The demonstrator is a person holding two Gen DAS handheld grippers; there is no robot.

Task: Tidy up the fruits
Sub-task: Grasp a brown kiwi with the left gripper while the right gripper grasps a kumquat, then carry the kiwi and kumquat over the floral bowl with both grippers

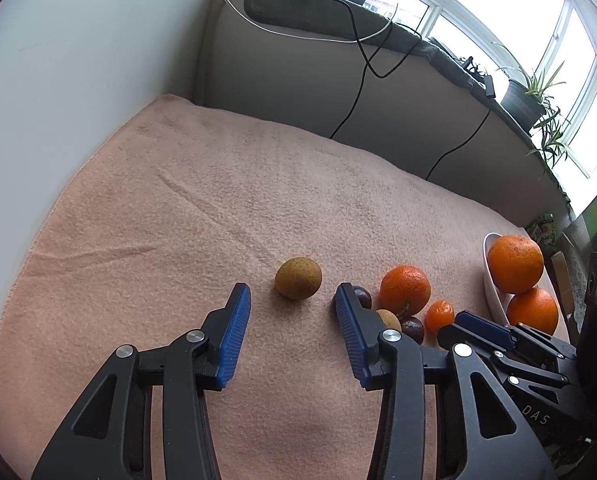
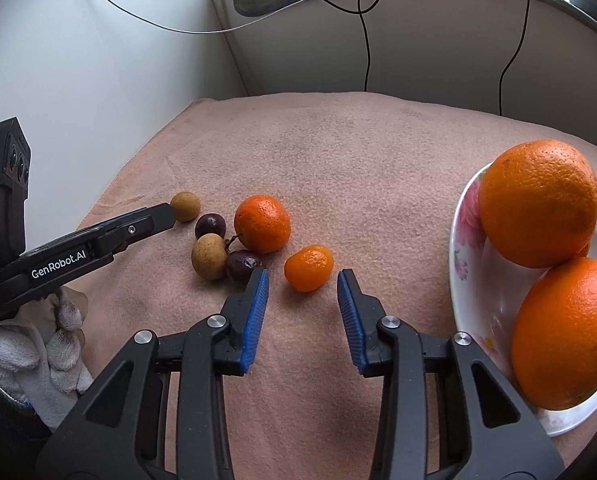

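Left gripper (image 1: 292,294) and right gripper (image 2: 302,278) angle downward, jaws spread, empty; small mandarin (image 2: 309,268) lies long-axis diagonal.

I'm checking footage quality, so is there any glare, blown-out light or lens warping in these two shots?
Left wrist view: the windows are blown out white, and the fisheye bends the wall and frames. Right wrist view: even, soft light, a faint sheen on the oranges, only weak shadows under the small fruit; edges curve and darken.

Two oranges (image 2: 538,204) fill bowl (image 2: 464,248); small fruits (image 2: 226,244) (mixed) cluster on cloth.
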